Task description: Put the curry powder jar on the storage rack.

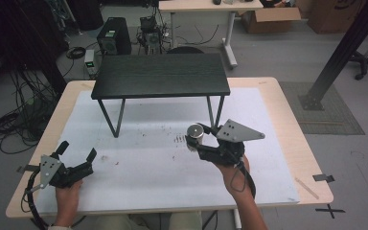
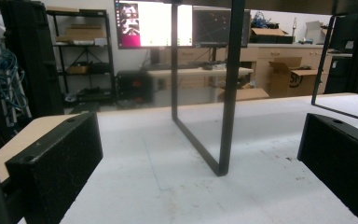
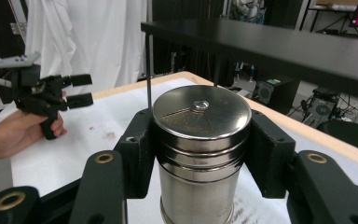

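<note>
1. Steel canister (image 3: 201, 154) is sitting closest to my right gripper's camera, upright, its flat lid with a small centre knob facing up.
2. My right jaws are pressing on it from both sides, one black pad against each flank just below the lid, so I am gripping it firmly.
3. Seen from the high view, my right gripper (image 1: 202, 139) is holding the canister (image 1: 195, 136) above the white mat (image 1: 148, 167), just in front of the small black table (image 1: 160, 75) and near its right front leg.
4. From that height I cannot tell whether the canister's base is touching the mat; in the right gripper view the bottom is cut off by the frame edge.
5. The black table's top is passing overhead at the upper right of the right gripper view, well above the lid.
6. My left gripper (image 1: 76, 152) is resting low at the near left part of the tabletop (image 1: 287, 129), well apart from the canister.
7. Its jaws are standing wide open, with nothing between them but bare mat.
8. Looking along those open jaws, I am facing the black table's thin leg frame (image 2: 226, 93), which is standing on the mat a little ahead.
9. My left hand (image 3: 23, 135) is also showing far off in the right gripper view, wrapped around its gripper's handle.
</note>
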The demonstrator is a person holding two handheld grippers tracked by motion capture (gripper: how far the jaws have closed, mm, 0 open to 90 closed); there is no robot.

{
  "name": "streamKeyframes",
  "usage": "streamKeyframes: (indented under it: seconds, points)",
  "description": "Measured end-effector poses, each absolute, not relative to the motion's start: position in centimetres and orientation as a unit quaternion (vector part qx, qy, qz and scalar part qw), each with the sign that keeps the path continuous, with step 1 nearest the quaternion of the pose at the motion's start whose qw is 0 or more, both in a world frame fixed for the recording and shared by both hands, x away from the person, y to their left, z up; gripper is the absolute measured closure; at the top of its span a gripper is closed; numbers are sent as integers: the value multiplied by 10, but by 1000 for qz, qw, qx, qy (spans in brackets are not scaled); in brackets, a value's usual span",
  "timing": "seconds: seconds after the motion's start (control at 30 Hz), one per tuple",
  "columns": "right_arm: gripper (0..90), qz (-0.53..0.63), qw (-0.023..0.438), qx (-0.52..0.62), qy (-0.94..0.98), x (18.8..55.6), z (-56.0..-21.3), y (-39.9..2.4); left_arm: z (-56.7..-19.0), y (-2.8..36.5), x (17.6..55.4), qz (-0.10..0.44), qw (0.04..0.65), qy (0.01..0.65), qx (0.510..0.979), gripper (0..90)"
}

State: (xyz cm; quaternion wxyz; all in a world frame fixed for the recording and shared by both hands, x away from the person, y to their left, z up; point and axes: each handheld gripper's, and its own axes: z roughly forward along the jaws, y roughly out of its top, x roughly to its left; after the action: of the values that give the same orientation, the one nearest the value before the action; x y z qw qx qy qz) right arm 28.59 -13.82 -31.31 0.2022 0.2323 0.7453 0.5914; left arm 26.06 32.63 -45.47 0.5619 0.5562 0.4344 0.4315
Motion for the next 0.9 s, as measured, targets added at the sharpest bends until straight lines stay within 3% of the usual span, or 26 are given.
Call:
streamKeyframes:
  seconds: [0.9]
  points:
    - [488, 610, 196, 194, 743, 319, -243, -114, -455, 326, 261, 432, 562, 434, 556, 2]
